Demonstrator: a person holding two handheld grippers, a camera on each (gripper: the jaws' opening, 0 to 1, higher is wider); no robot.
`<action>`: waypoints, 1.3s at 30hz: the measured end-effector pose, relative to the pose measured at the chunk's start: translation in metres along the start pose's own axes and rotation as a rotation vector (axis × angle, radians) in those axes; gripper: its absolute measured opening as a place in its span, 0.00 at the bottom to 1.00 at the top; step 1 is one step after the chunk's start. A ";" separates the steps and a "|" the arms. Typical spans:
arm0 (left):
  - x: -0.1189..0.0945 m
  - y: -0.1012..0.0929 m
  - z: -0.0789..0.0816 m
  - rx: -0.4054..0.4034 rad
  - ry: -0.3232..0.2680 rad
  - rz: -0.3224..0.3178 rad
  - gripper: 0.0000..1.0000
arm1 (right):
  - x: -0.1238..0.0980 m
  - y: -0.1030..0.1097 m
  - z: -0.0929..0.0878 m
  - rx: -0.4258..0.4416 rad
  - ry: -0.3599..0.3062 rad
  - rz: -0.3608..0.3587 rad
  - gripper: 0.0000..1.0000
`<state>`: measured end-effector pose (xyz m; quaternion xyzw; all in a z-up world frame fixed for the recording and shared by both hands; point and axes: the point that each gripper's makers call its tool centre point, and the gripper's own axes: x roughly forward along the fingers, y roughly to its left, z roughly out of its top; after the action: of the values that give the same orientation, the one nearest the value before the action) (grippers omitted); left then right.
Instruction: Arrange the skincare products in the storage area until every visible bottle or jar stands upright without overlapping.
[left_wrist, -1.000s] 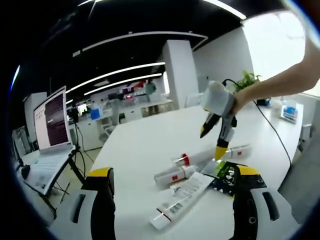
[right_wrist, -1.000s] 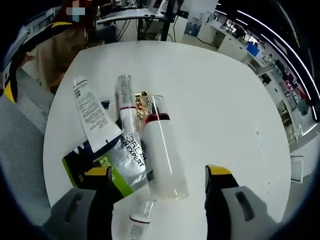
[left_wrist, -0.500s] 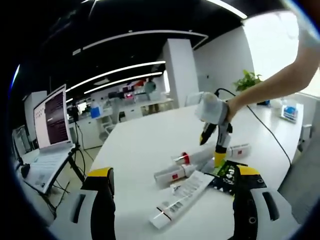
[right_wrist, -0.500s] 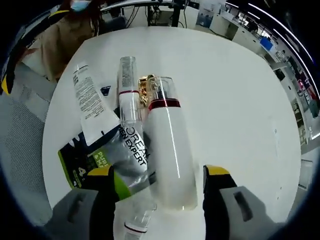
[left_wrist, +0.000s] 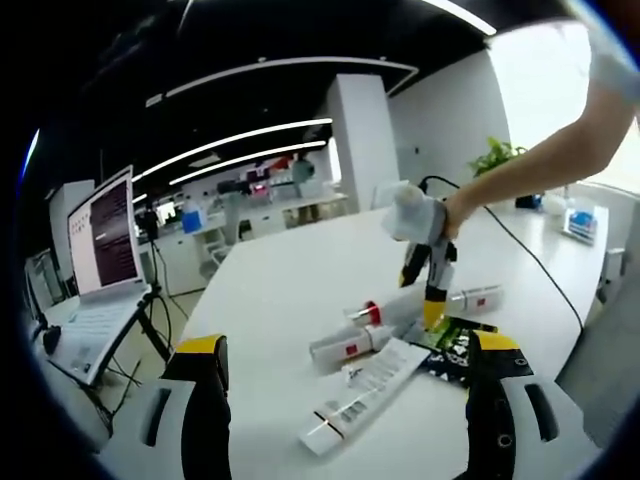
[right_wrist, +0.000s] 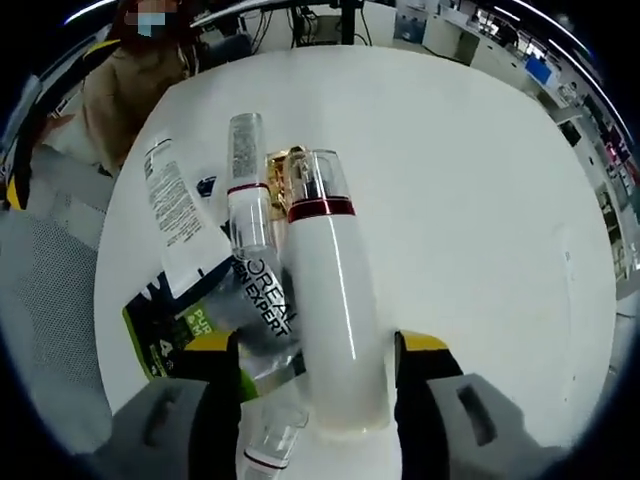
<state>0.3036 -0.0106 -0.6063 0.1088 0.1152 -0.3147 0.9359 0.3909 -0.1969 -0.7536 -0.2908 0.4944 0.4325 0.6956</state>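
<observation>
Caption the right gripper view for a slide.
Right gripper straddling a lying white bottle with red collar, beside tubes on a white table.

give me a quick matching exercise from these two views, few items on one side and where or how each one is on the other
Items:
1. tall white bottle
2. white tube
3. right tool
4. laptop

States:
A. lying flat on the table beside the clear-capped bottles
B. open on a stand left of the table
C. lying between the right tool's jaws
D. open, a jaw on either side of the bottle

Pairs: 1-C, 2-A, 3-D, 4-B
</observation>
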 end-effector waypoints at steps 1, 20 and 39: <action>0.000 0.000 0.000 -0.001 0.001 0.000 0.97 | 0.001 0.001 0.001 -0.011 0.012 0.004 0.58; 0.001 -0.005 -0.003 0.020 0.020 -0.022 0.94 | 0.004 0.006 0.003 -0.071 0.182 0.002 0.55; 0.001 -0.007 -0.003 0.020 0.024 -0.033 0.95 | 0.003 0.013 0.000 -0.074 0.223 -0.002 0.45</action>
<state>0.2991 -0.0157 -0.6106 0.1198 0.1250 -0.3298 0.9280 0.3803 -0.1898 -0.7565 -0.3630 0.5523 0.4148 0.6254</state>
